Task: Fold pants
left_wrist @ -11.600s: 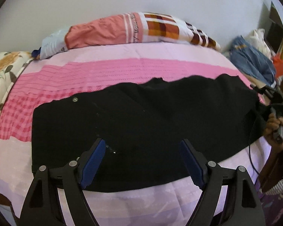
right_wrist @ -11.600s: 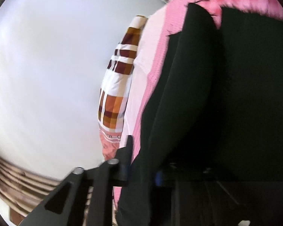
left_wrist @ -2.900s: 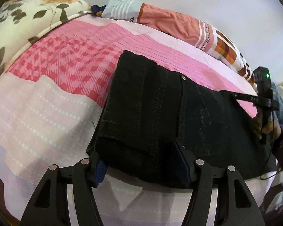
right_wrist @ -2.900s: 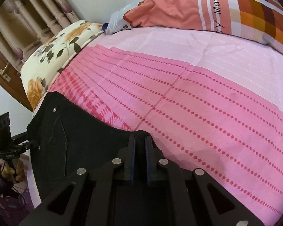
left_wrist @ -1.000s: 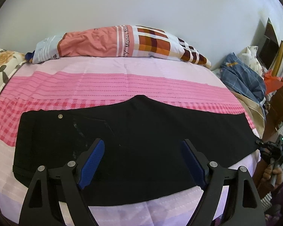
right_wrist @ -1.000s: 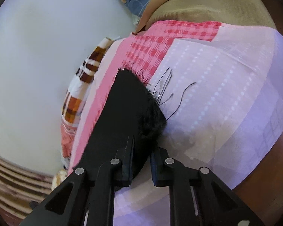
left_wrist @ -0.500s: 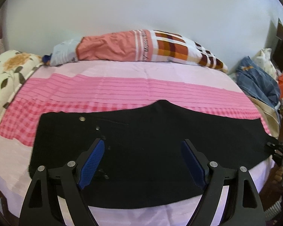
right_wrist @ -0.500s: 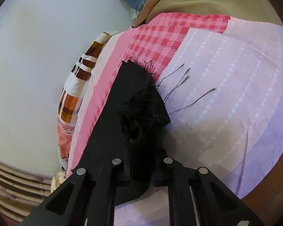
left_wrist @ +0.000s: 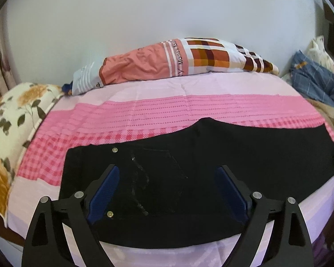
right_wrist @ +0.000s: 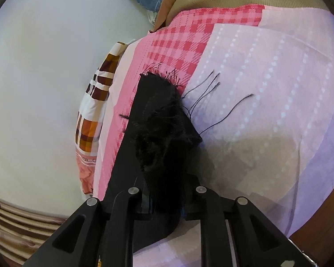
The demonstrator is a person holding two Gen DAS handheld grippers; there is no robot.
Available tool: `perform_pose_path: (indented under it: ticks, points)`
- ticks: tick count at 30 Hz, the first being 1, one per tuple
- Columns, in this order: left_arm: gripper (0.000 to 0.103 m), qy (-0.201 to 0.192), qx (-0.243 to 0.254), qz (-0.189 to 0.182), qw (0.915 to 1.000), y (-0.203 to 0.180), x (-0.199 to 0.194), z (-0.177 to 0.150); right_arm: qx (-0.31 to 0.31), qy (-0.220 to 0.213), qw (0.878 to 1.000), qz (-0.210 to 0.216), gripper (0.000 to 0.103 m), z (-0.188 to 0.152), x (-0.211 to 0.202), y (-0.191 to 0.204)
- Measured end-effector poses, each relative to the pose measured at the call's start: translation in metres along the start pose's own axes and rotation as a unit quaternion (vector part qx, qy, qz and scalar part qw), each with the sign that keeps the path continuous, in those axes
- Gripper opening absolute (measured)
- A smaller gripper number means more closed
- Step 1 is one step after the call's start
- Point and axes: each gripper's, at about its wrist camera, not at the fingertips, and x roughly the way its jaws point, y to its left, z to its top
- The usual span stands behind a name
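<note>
The black pants (left_wrist: 211,166) lie flat across the near part of the bed (left_wrist: 189,109), folded lengthwise into one long band: waist end to the left in the left wrist view, leg ends to the right. The cloth is a heavy dark denim-like weave with metal rivets (left_wrist: 115,149), stitched pocket seams and a pale chalky smear near the pocket. In the right wrist view the hem (right_wrist: 164,102) is raw and frayed, with loose black threads (right_wrist: 231,111) trailing over the sheet.

The bedsheet is patterned in bands of pale pink, dotted pink stripes and red-pink check. Along the far wall lies a long pillow (left_wrist: 178,60) in salmon, white and orange-brown check. A floral cushion (left_wrist: 13,120) sits at the left edge. Crumpled blue checked clothing (left_wrist: 316,82) is heaped at the right end of the bed.

The left tongs (left_wrist: 167,191) hover above the waist area, angled downward; their blue-padded fingers are spread wide and opening further, touching no cloth. The right tongs (right_wrist: 164,200) are pressed nearly together, pinching the frayed leg end of the pants, tilted downward at the bed's edge.
</note>
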Motion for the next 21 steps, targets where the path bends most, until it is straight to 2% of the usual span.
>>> perform_pose_path:
  ticks: [7, 21]
  points:
    - [0.090, 0.009, 0.025, 0.016, 0.9995, -0.010, 0.004, -0.002, -0.019, -0.003, 1.000, -0.017, 0.012, -0.002, 0.000, 0.005]
    - [0.090, 0.029, 0.025, 0.021, 0.9991, -0.009, 0.013, -0.006, -0.009, -0.003, 1.000, -0.011, 0.011, -0.001, -0.001, 0.003]
